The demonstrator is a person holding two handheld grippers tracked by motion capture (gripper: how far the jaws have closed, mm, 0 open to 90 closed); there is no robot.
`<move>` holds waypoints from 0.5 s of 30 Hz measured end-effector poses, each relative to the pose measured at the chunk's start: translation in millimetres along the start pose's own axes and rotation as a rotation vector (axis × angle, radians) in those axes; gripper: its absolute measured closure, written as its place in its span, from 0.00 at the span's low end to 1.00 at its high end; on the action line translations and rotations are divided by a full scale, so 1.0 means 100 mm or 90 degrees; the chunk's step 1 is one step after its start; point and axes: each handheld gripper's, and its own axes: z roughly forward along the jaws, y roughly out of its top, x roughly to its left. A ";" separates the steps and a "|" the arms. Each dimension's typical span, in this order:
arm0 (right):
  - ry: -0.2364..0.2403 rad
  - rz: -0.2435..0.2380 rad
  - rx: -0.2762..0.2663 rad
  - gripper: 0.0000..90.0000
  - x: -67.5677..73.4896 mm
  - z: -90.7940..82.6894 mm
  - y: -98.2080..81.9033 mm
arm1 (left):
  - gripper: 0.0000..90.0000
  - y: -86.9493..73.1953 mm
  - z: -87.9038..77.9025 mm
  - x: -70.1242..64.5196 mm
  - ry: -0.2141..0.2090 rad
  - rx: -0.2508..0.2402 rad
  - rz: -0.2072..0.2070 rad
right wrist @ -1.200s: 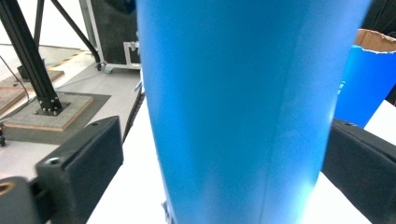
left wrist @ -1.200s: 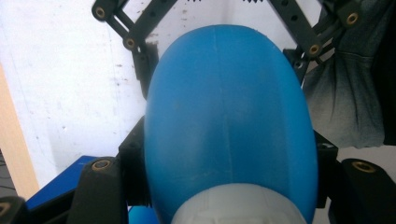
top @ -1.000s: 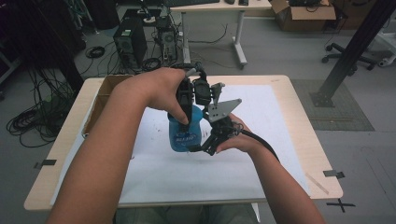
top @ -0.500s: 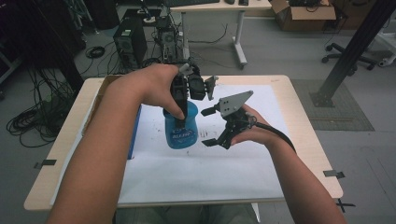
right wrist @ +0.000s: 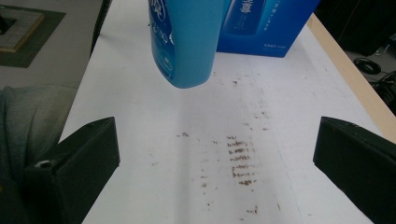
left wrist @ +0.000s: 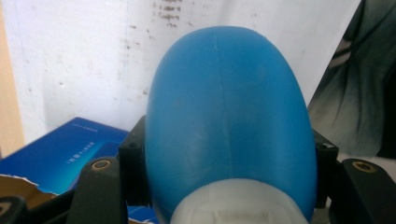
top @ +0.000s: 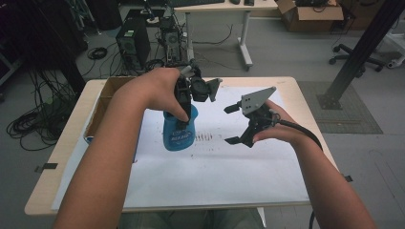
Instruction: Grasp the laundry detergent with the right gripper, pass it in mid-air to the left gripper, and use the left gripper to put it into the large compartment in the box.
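- The left gripper point(top: 184, 102) is clamped on the blue bottle point(top: 179, 132) near its top; in the left gripper view the 2 black jaws press against either side of the bottle's point(left wrist: 229, 116) rounded shoulder, just above its pale cap.
- The bottle hangs upright from that grip above the white sheet point(top: 215, 167); the right gripper view shows its point(right wrist: 187, 42) base clear of the sheet point(right wrist: 140, 116), with brown smudges point(right wrist: 238, 158) on the paper beyond it.
- The right gripper point(top: 233, 125) has its jaws wide apart with nothing between them, pointing toward the bottle from its right.
- Against the picture from 1 second ago, the right gripper has pulled away from the bottle, where it was close against the lower part; it now sits well apart from it and a little higher. The left gripper and bottle have barely shifted.
- A blue box point(right wrist: 266, 28) lies on the table just behind the bottle in the right gripper view, cut off by the top edge; in the high view the left forearm covers most of it.
- The cardboard box point(top: 107, 98) at the table's left edge is partly hidden by the same forearm.
- The print on the bottle's label is too small to read.
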 end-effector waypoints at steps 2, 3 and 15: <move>-0.003 -0.003 0.007 0.00 0.00 -0.03 -0.01 | 0.42 0.01 -0.01 0.01 -0.002 -0.010 -0.032; -0.004 -0.002 0.009 0.01 0.00 -0.04 -0.01 | 0.42 0.02 -0.02 0.01 -0.001 -0.016 -0.049; -0.007 -0.019 0.059 0.01 -0.01 -0.22 -0.04 | 0.42 -0.01 -0.07 0.10 0.009 -0.026 -0.188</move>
